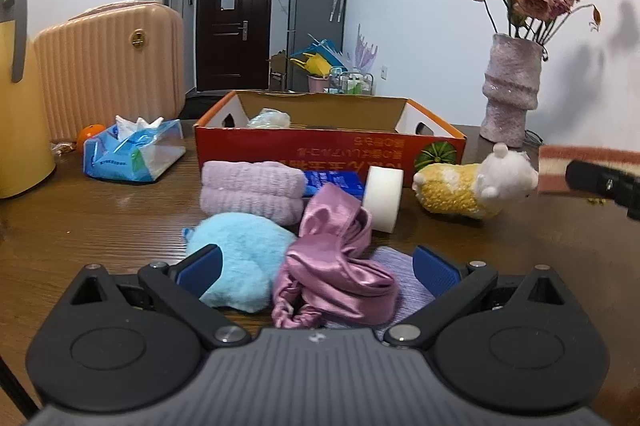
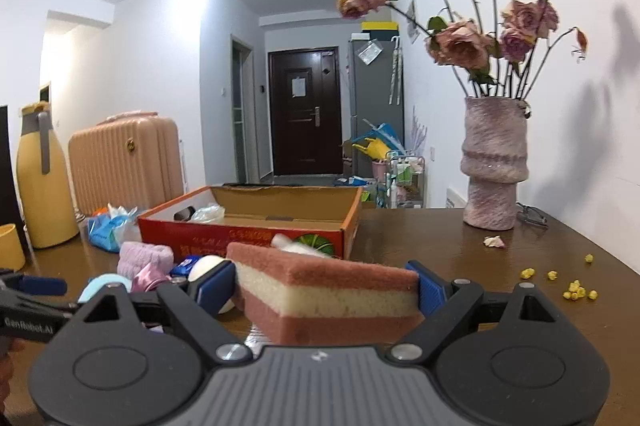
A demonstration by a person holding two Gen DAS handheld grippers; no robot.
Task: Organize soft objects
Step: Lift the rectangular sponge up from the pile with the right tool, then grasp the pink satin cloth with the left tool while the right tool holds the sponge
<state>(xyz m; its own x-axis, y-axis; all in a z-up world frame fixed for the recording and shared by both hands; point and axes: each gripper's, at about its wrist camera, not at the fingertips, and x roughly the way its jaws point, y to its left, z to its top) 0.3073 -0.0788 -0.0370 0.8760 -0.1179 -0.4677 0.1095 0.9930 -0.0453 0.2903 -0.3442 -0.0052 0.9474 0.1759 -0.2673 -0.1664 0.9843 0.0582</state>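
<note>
— Clamped between the blue pads of the right gripper [image 2: 326, 290] is a pink-and-cream sponge [image 2: 328, 300], its long axis lying crosswise from pad to pad. Where is the target?

— Straight ahead and slightly left: the open cardboard box [image 2: 256, 222] is seen just beyond the sponge, on the table [image 2: 460, 258].

— And the other hand?

— The left gripper [image 1: 318, 272] is held spread, nothing pinched, low over the pink satin scrunchie [image 1: 332, 266] and the blue fluffy pad [image 1: 240, 254]. The box is judged nearer to the right hand's load, so a short forward carry should suffice.
</note>
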